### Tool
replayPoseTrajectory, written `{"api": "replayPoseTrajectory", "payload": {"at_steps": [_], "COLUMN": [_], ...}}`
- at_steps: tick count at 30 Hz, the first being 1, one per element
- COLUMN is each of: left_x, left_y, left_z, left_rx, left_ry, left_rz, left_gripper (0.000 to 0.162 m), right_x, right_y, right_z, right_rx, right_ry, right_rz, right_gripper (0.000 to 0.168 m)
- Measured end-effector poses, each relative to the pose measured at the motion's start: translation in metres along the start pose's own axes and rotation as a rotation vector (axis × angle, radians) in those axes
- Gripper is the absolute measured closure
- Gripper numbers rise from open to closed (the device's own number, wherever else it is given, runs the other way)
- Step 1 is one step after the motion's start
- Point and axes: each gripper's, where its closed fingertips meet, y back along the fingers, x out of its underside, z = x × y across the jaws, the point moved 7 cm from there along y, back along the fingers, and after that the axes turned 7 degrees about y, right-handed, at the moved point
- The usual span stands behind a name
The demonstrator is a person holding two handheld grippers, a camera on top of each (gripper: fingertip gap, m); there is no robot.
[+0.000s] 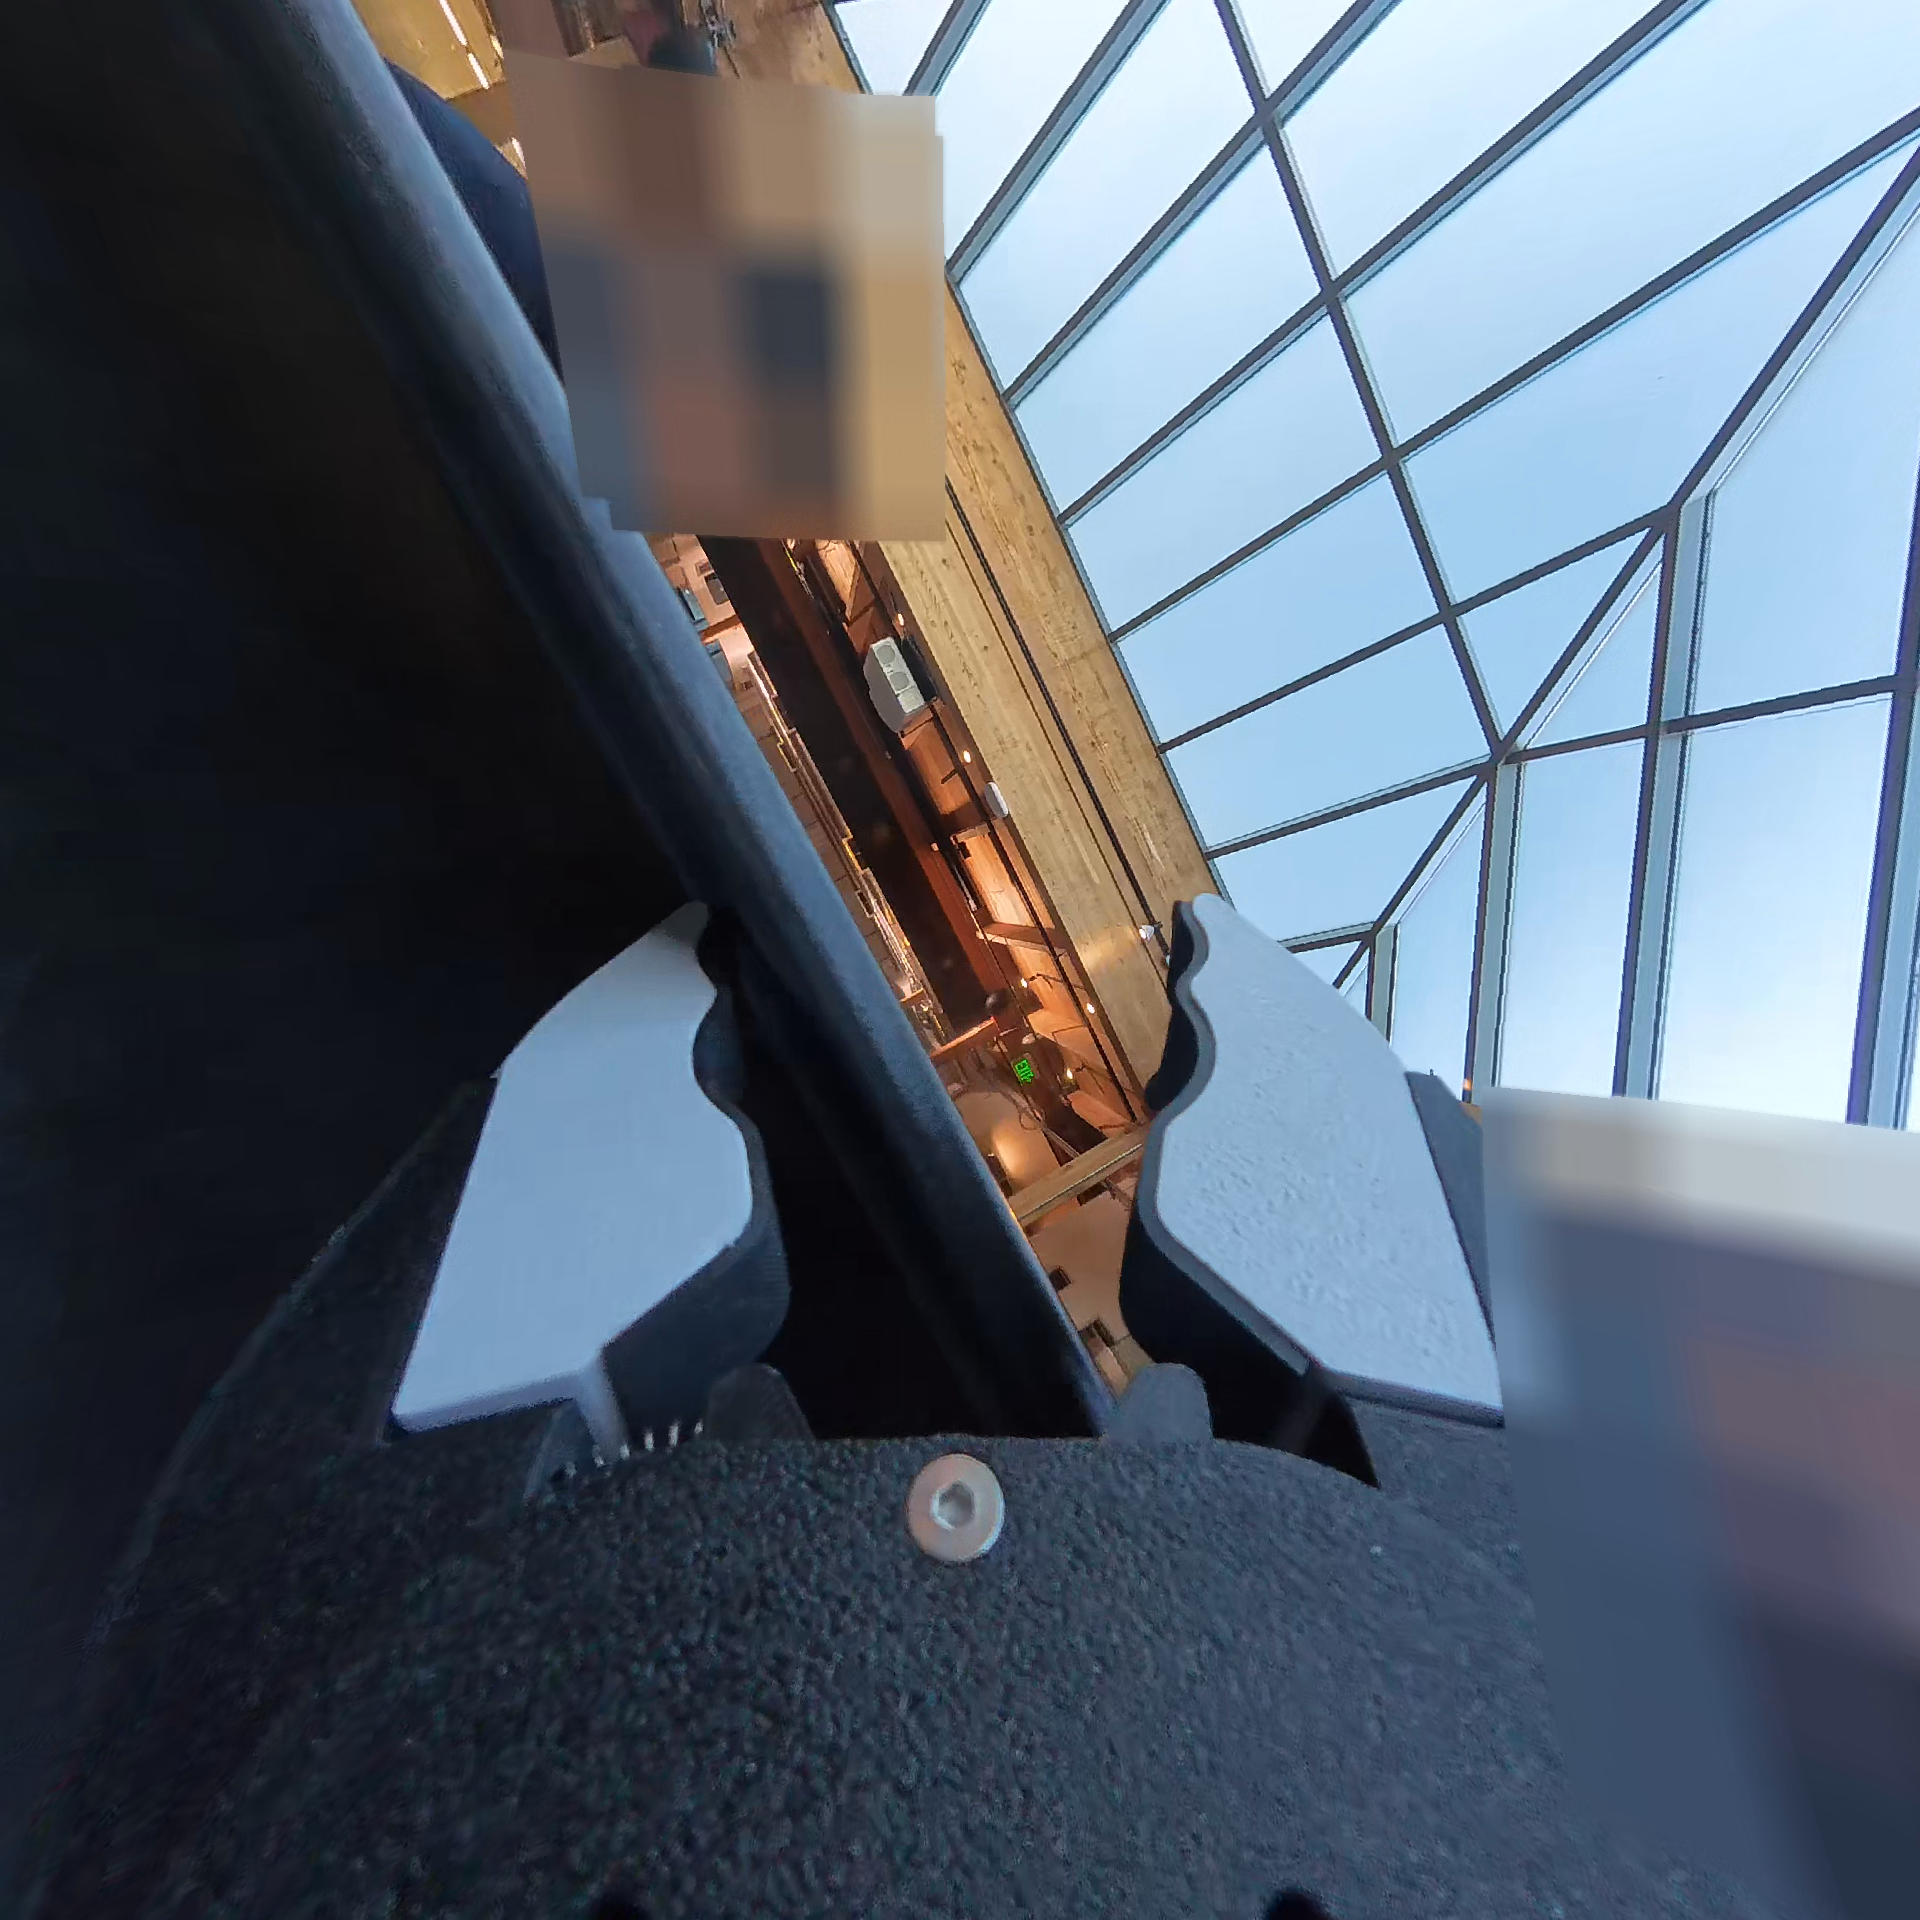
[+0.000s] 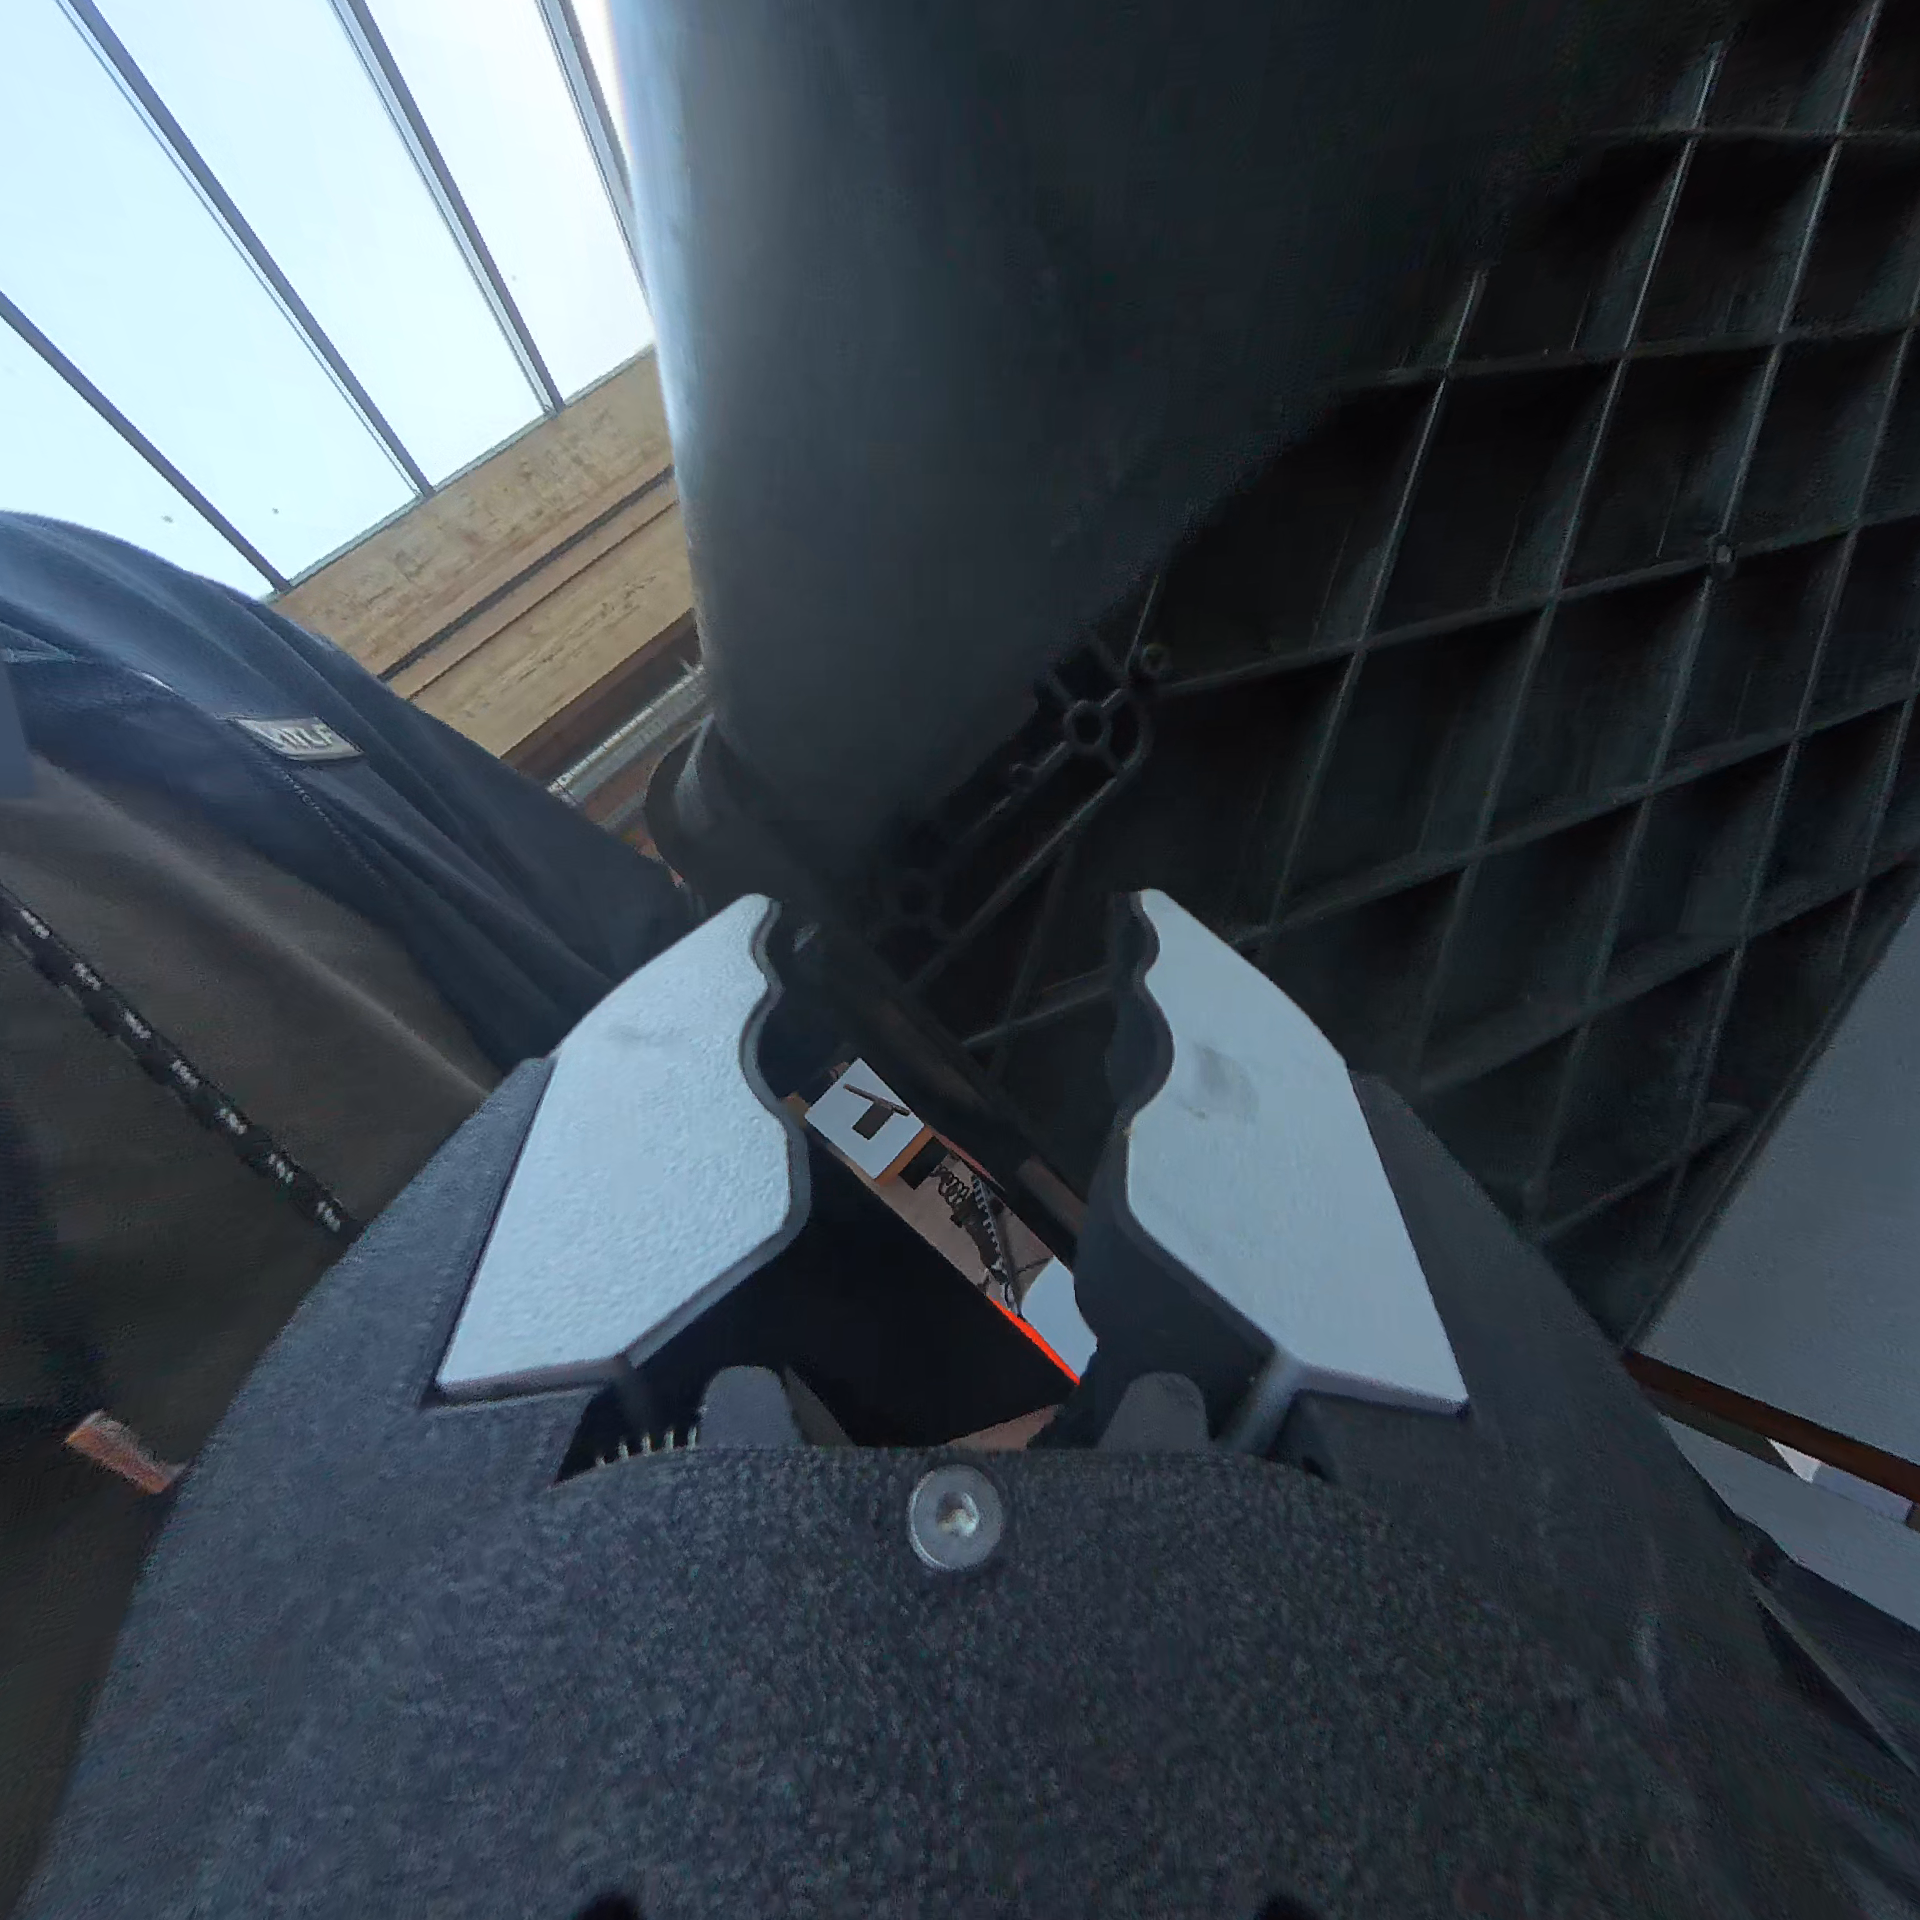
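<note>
Both grippers point upward. In the left wrist view, the rim (image 1: 644,665) of a large black plastic object runs diagonally down between my left gripper's (image 1: 940,925) fingers. It lies against the left finger, with a gap to the right finger. The jaws stand wide apart. In the right wrist view, my right gripper (image 2: 956,904) straddles a black ribbed bracket where a thick dark cylinder (image 2: 935,416) meets a black grid-ribbed underside (image 2: 1558,623). The jaws are partly apart. Contact with the bracket is hidden.
A glass skylight with dark frames (image 1: 1455,416) is overhead and also shows in the right wrist view (image 2: 260,260). A wooden wall band (image 1: 1039,675) runs beside it. A person's dark jacket and olive garment (image 2: 260,987) fill the right wrist view's left side. About 35 cm separates my left fingertips from my right.
</note>
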Motion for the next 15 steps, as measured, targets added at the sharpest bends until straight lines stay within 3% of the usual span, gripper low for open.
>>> {"api": "replayPoseTrajectory", "payload": {"at_steps": [6, 15], "left_x": [0.015, 0.074], "left_y": [0.031, 0.084], "left_z": [-0.015, -0.034], "left_rx": [-0.017, 0.054], "left_ry": [-0.013, -0.012], "left_rz": [0.006, 0.099], "left_gripper": [0.084, 0.089], "right_x": [-0.022, -0.034], "right_y": [-0.012, -0.022], "right_z": [0.007, 0.009], "right_rx": [-0.043, -0.099], "right_ry": [-0.005, -0.036], "right_rz": [-0.119, -0.277], "right_gripper": [0.099, 0.104]}}
